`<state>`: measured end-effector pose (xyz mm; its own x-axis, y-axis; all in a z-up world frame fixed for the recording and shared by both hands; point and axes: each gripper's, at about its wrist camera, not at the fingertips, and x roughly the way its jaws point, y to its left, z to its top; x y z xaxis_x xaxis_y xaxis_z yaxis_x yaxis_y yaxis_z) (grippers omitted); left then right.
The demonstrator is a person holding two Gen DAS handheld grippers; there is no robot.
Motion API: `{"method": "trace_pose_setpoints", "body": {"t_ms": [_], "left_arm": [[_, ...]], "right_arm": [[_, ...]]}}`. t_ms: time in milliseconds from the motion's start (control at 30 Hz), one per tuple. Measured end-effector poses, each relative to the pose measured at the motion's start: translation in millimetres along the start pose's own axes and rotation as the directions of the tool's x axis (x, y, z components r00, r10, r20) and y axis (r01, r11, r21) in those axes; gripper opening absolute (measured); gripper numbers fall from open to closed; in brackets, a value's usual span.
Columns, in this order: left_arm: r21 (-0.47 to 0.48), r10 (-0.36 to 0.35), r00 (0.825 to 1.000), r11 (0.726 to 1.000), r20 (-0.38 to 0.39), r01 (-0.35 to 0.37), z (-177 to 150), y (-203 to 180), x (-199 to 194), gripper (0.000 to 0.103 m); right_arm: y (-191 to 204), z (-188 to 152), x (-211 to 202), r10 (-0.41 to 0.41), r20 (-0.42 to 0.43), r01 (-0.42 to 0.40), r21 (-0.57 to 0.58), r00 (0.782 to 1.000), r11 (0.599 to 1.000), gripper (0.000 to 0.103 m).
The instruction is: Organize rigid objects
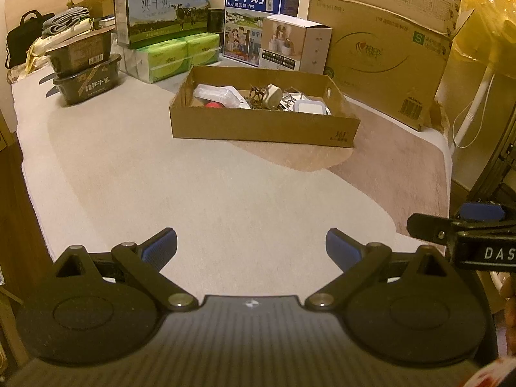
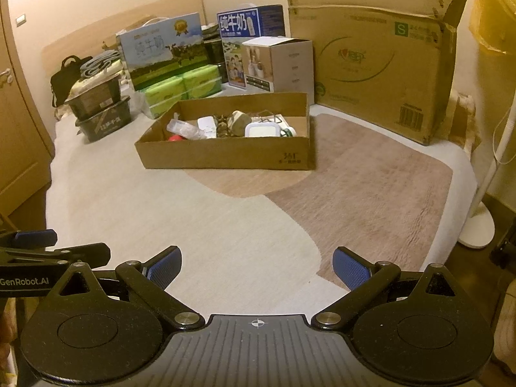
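- The shallow cardboard tray (image 1: 264, 125) sits on the bed (image 1: 200, 193) in the upper middle of the left wrist frame, and upper middle of the right wrist frame as well.
- Inside it lie small items close together: a white square case (image 1: 309, 107), a beige plug (image 1: 270, 96), a white flat block (image 1: 230, 95), a clear plastic piece (image 1: 206, 91) and a red item (image 1: 213, 105) by the near wall.
- The left gripper (image 1: 251, 247) fills the bottom of its frame, jaws spread wide, nothing between the blue pads.
- The right gripper (image 2: 257, 266) is likewise wide open and empty, low in its own frame; both hang over the bedcover, well apart from the tray.
- Behind the tray stand 2 milk cartons (image 1: 164, 9), green tissue packs (image 1: 174, 54), a white box (image 1: 296, 45) and a large brown carton (image 1: 383, 51).
- At upper left, 2 dark food tubs (image 1: 85, 67) are stacked.
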<state>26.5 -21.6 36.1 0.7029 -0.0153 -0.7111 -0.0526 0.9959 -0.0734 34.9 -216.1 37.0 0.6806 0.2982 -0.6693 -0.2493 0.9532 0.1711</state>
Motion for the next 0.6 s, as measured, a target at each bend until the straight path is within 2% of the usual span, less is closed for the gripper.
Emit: {"method": "trace_pose_setpoints", "body": {"t_ms": [600], "left_arm": [[-0.015,0.000,1.000,1.000,0.016,0.000,1.9,6.9,-1.3,0.098]], "right_arm": [[1.1,-0.5,3.5,0.000,-0.009,0.000,-0.006,1.000,1.000,0.099]]}}
